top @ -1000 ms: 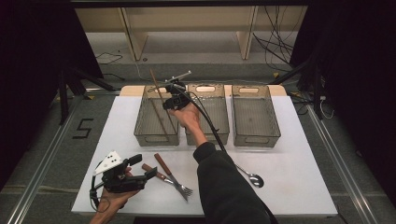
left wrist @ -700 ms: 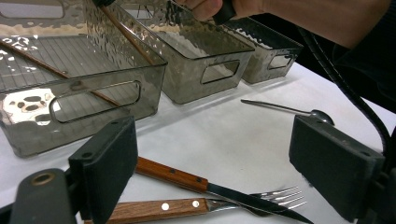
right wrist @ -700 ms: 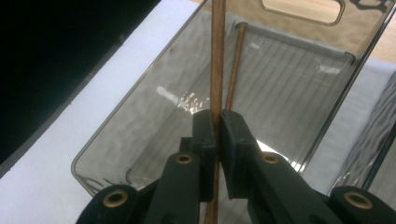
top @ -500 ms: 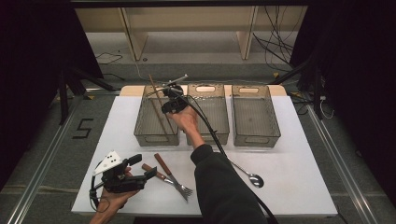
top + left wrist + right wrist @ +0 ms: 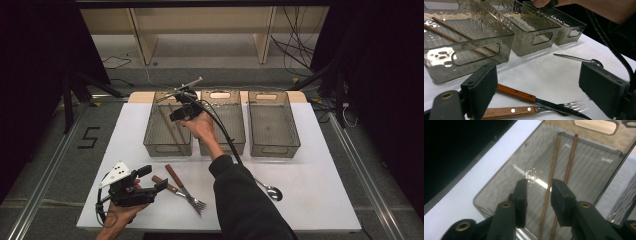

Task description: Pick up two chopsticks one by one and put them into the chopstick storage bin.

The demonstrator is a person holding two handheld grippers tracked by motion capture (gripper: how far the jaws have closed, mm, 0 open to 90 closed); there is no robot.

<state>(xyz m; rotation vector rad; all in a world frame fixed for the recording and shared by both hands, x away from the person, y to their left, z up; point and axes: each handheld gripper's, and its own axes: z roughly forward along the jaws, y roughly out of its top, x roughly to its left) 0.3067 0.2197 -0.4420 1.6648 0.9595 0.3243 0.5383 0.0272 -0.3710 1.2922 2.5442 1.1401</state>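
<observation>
The right hand-held gripper hangs over the left smoky clear plastic bin, jaws just parted and empty; two thin brown wooden chopsticks lie inside. Sorting continues: next, probably, the wooden-handled fork near the open left hand-held gripper on the white bench.

The bench is plain white. Three trays stand on it, all smoky grey see-through plastic with a rippled sheen: the left tray, the middle tray and the right tray. In the left tray lie two reddish-brown chopsticks over a fine ribbed floor. The right claw and the left claw have matt black pads. The knife and fork have warm brown wooden handles with silver rivets and silver metal; the spoon is shiny silver
</observation>
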